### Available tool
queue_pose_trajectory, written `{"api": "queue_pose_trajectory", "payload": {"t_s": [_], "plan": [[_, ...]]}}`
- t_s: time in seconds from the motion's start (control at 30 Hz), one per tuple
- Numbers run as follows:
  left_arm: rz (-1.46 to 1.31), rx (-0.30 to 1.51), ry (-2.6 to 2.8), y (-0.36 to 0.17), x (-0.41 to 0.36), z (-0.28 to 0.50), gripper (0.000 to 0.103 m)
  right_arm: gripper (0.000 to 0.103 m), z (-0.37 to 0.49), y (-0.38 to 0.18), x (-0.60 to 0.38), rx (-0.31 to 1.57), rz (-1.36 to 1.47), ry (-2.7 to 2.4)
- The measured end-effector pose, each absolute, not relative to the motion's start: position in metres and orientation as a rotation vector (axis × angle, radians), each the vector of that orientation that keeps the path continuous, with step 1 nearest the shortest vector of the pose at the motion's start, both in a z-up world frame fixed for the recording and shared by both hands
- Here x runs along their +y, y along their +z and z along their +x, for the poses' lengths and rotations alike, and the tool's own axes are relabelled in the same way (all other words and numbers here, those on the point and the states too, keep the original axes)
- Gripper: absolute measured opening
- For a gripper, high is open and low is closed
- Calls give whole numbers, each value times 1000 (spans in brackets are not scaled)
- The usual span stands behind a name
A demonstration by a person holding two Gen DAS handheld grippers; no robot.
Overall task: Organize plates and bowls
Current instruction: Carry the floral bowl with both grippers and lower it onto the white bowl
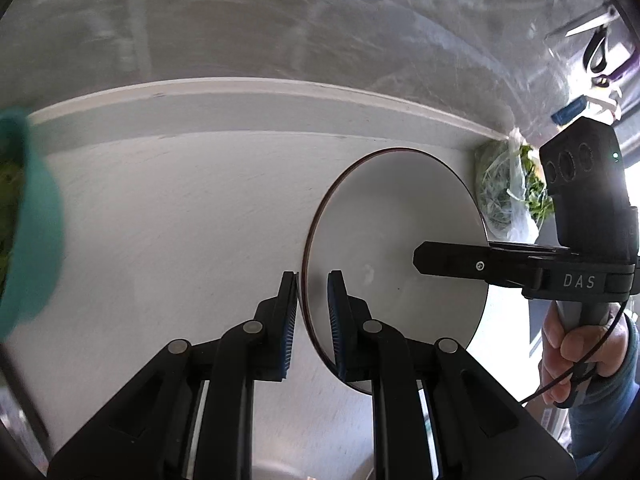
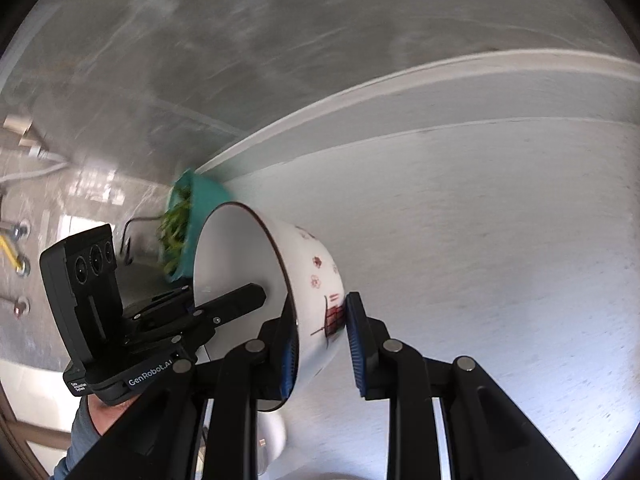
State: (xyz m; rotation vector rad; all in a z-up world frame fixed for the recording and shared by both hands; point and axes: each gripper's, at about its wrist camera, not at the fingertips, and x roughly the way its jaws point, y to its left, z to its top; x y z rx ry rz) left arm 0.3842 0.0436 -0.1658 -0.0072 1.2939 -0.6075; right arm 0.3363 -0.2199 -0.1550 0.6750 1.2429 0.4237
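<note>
1. Bowl first: in the left wrist view the white ceramic bowl with a dark rim (image 1: 384, 240) is held on edge above the pale counter (image 1: 180, 220), mouth to the camera. The left gripper (image 1: 313, 280) pinches its near rim between narrow jaws; the right gripper (image 1: 452, 260) grips the far rim. A teal bowl of greens (image 1: 32, 220) sits far left, and a clear bag of green leaves (image 1: 508, 196) lies behind.
2. In the right wrist view the right gripper (image 2: 320, 312) clamps the flower-printed wall, one finger inside. The bowl's mouth faces left, towards the left gripper (image 2: 240, 300). It appears empty.
</note>
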Motion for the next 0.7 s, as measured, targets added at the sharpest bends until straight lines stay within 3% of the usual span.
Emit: {"api": "queue_pose_trajectory", "payload": {"t_s": [0.37, 0.7], "plan": [[-142, 1254, -442, -134, 161, 308, 14, 26, 324, -136, -115, 1283, 564, 603], [-224, 1260, -333, -138, 232, 225, 14, 27, 301, -139, -46, 1350, 486, 720]]}}
